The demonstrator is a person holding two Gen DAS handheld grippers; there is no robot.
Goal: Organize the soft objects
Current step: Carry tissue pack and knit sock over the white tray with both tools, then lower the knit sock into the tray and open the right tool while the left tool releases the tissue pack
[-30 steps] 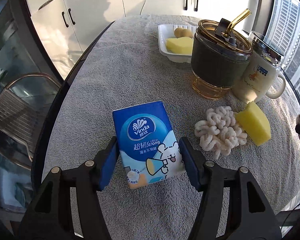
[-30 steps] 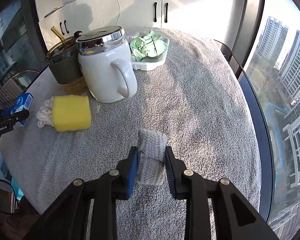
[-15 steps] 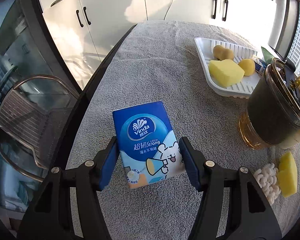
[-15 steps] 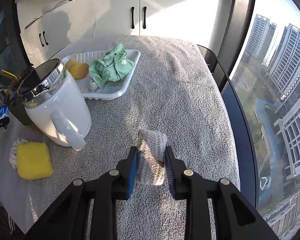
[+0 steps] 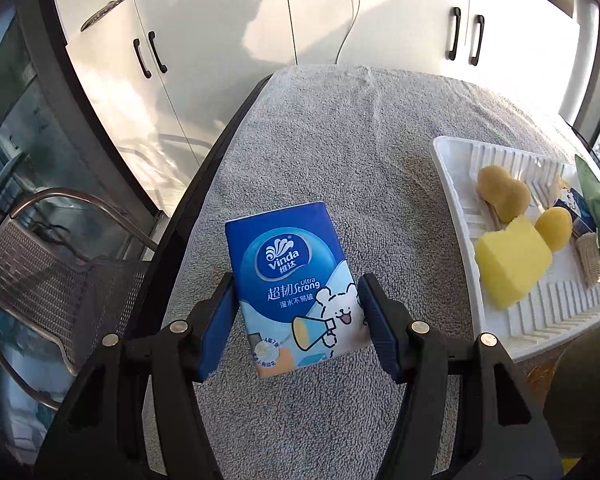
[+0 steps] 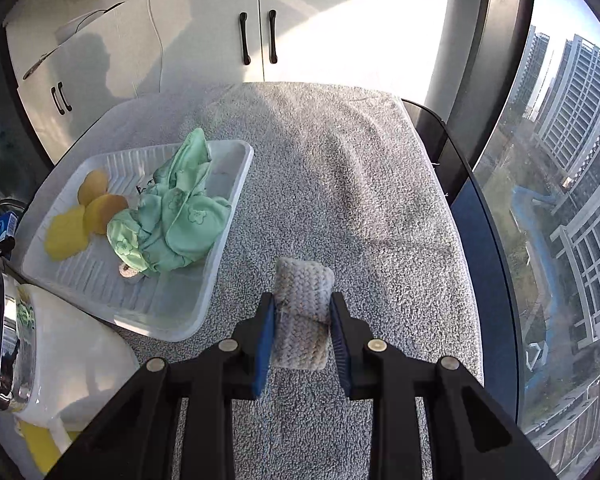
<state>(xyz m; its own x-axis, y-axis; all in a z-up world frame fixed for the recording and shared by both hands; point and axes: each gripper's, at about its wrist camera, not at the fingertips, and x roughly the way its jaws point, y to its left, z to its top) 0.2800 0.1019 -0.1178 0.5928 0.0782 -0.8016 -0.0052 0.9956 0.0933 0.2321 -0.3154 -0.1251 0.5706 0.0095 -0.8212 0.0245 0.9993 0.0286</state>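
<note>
Low and centre of the left wrist view: left tool, blue pads clamped on both long sides of a blue soft tissue pack, carried above the grey towel-covered table. Readable on the pack: "Vinda", "Ultra Strong", Chinese characters beneath, plus a cartoon white bear with a megaphone. At right of the frame, a white ribbed plastic tray holding a yellow sponge block, rounded yellow puffs, a second small blue pack, a beige knitted piece and a crumpled green cloth. Judged step: carrying the pack toward that tray. Next move calls for swinging right over the rim, finding a bare patch among the items, lowering, then releasing.

Low and centre of the right wrist view: right tool, nearly closed, squeezing a grey-beige knitted fabric roll that bulges between the pads. Same tray at left, green cloth heaped in its middle, yellow pieces beyond. At lower left, a white mug with chrome lid. No legible writing on the roll. Likely next: moving left over the tray's near rim, clearing the mug, and dropping the roll onto bare ribbed floor.
</note>
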